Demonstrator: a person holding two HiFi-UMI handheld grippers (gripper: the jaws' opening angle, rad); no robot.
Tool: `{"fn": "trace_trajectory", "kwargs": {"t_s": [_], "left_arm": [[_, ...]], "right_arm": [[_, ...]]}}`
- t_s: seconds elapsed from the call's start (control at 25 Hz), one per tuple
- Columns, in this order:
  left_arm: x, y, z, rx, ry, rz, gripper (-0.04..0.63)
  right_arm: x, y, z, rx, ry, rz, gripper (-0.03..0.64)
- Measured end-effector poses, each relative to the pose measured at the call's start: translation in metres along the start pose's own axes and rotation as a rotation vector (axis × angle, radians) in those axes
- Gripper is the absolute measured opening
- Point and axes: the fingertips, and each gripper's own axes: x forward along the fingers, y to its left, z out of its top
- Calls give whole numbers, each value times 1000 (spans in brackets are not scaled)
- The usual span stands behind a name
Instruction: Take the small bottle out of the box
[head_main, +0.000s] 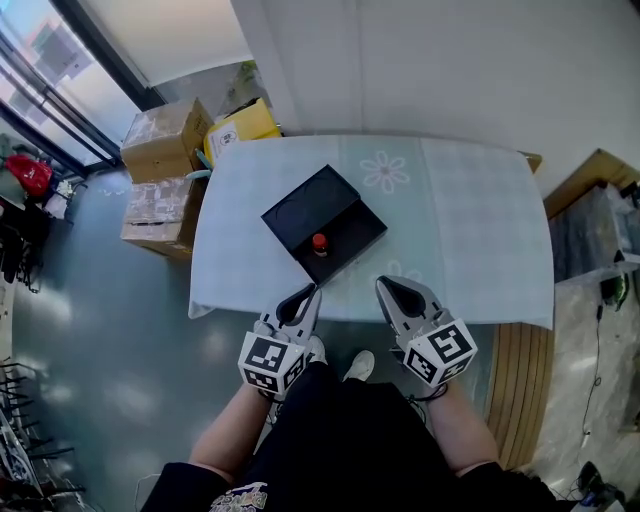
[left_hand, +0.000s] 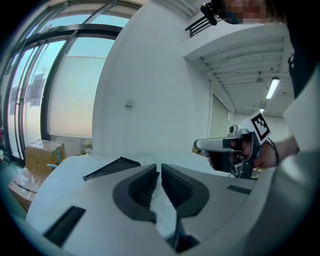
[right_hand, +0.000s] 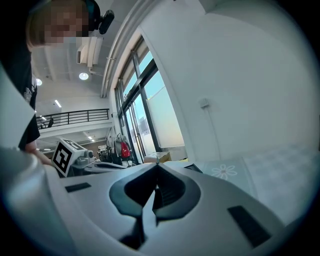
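A black box (head_main: 323, 222) lies open on the table's pale cloth (head_main: 470, 230). In its near half stands a small bottle with a red cap (head_main: 320, 243). Both grippers hover at the table's front edge, short of the box. My left gripper (head_main: 311, 291) is shut and empty, its tips just near-left of the bottle. My right gripper (head_main: 384, 284) is also shut with nothing in it, to the bottle's near right. In the left gripper view the left gripper (left_hand: 160, 166) points over the box's edge (left_hand: 112, 167). The right gripper view shows the right gripper (right_hand: 157, 166) closed; the bottle is hidden there.
Cardboard boxes (head_main: 165, 140) and a yellow package (head_main: 243, 124) sit on the floor past the table's far left corner. A wooden slatted bench (head_main: 520, 385) and a clear bin (head_main: 595, 235) stand to the right. The person's legs press against the table's front edge.
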Motion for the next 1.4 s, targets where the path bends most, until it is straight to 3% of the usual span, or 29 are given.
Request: {"fn": "trace_trajectory", "kwargs": {"t_s": [0.2, 0.48, 1.04, 1.4], "left_arm": [[8, 4, -7, 9, 12, 3, 34], [26, 22, -11, 6, 21, -3, 104], [86, 72, -48, 44, 122, -25, 178], [123, 93, -70, 65, 186, -51, 192]], "right_arm": [[1, -4, -6, 16, 4, -11, 23], [17, -11, -4, 10, 19, -25, 23], [63, -44, -21, 70, 87, -80, 23], [82, -57, -38, 111, 128, -104, 23]]}}
